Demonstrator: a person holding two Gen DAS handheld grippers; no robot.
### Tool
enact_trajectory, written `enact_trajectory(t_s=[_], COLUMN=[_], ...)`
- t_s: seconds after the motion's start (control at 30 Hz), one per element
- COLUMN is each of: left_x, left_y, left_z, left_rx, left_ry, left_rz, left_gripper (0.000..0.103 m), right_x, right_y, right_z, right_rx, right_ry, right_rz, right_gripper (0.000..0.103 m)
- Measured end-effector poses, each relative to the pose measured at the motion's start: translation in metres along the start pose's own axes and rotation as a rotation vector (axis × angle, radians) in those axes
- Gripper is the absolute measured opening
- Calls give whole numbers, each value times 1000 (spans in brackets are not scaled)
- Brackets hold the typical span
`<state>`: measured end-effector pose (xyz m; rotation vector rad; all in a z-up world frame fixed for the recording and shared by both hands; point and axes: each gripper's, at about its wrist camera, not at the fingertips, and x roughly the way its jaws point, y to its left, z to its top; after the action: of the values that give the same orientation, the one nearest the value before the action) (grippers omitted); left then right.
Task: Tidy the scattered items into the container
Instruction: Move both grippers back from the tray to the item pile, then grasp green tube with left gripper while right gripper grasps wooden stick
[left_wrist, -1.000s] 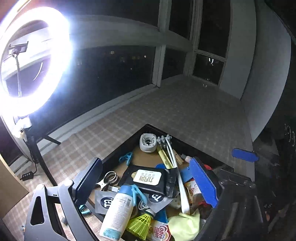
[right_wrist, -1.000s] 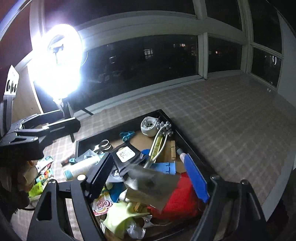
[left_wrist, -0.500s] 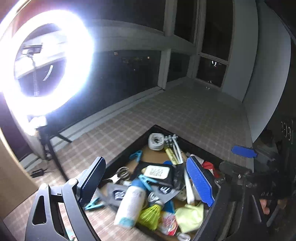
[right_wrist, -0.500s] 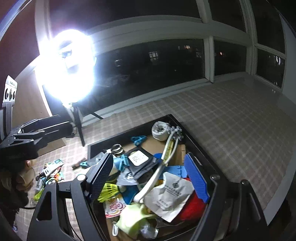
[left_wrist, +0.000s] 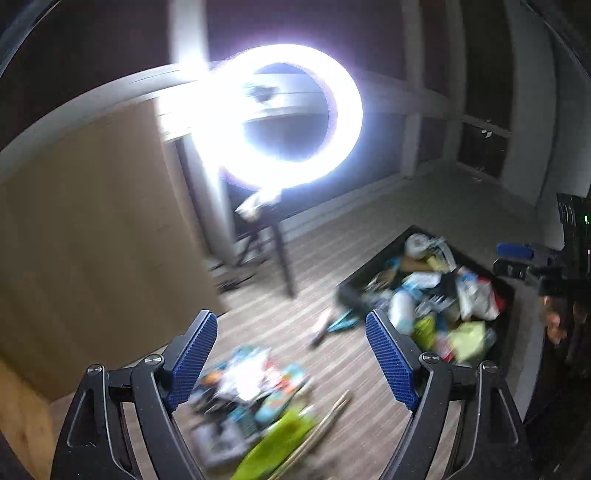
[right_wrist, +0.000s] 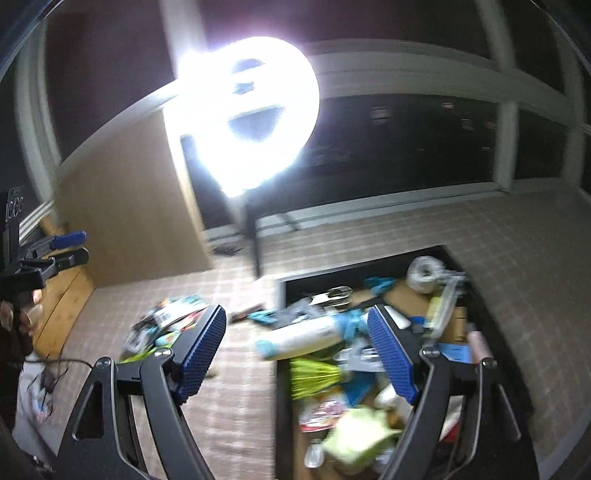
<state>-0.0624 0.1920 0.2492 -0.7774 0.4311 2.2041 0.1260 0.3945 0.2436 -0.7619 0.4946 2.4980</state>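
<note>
The left gripper (left_wrist: 291, 354) is empty, its jaws closing above a blurred pile (left_wrist: 255, 384) on the floor. The right gripper (right_wrist: 297, 349) gapes empty beside the full box (right_wrist: 476, 280), a bottle (right_wrist: 306, 334) on its rim

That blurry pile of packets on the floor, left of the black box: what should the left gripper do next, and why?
Probably lower the left gripper, jaws closing with nothing between them, onto the pile of colourful packets. They lie outside the full black rectangular container.
</note>
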Motion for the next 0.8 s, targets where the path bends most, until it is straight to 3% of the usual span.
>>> enact_trajectory(t_s=[0.2, 0.4, 0.43, 0.57, 0.8], left_x=[-18, 3, 6, 23, 68], left_y=[37, 43, 46, 51, 42], left_z=[-79, -140, -146, -158, -157], left_rx=[-7, -9, -8, -1, 146], left_ry=[113, 240, 256, 302, 370], left_rz=[69, 58, 57, 37, -78], left_gripper=[73, 67, 63, 61, 60], right_x=[45, 99, 107, 130, 166], right_y=[65, 123, 131, 154, 184], right_z=[-21, -54, -59, -75, -88], right_rx=[-169, -383, -428, -564, -784], right_ry=[110, 254, 274, 330, 416], right_rz=[125, 223, 215, 250, 325], right_gripper=[78, 78, 78, 78, 74])
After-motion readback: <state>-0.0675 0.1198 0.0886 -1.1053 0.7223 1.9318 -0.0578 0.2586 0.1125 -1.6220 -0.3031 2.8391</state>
